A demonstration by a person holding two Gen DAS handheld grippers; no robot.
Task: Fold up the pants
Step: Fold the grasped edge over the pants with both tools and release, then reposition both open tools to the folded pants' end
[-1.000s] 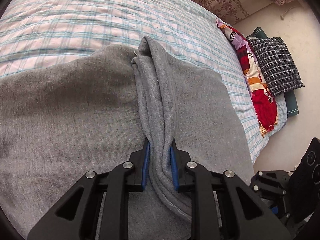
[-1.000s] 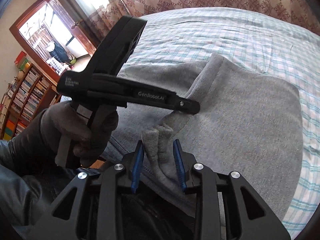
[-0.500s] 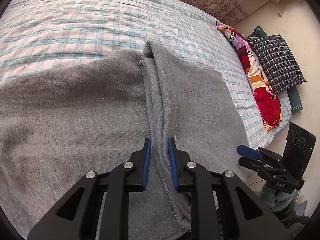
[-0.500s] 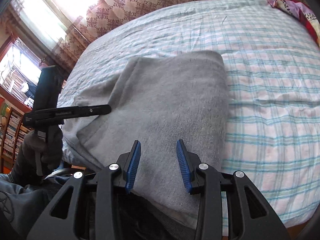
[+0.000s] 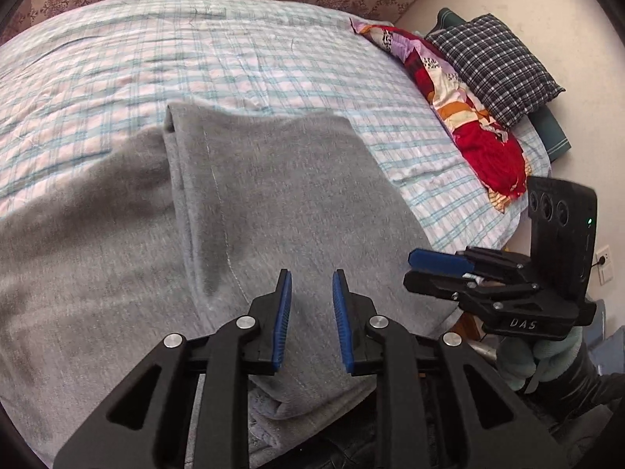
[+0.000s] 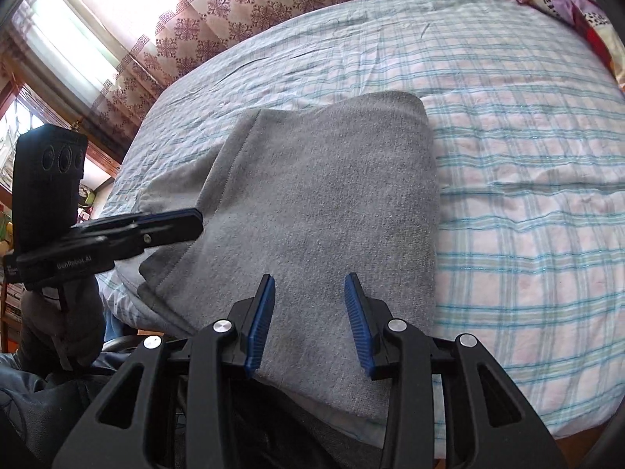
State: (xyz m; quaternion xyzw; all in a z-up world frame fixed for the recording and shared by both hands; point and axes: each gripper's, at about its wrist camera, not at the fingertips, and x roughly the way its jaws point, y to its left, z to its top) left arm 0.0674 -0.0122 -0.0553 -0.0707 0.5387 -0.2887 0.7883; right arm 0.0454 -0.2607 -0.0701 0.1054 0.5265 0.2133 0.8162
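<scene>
Left wrist view: the left gripper (image 5: 311, 296) hovers over the folded grey fleece pants (image 5: 273, 211) lying on the checked pink-and-teal bedsheet (image 5: 234, 54); its 2 blue-padded jaws are opening, with nothing pinched between them. Right wrist view: the right gripper (image 6: 309, 300) stands above the near edge of the pants (image 6: 324, 195), its 2 fingers spread and empty.

Matt, fuzzy grey cloth pants (image 5: 281, 195)

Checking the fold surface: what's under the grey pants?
The grey pants lie folded on the plaid bedsheet, which shows all round them. The sheet directly beneath and the inner layers of the fold are covered.
</scene>
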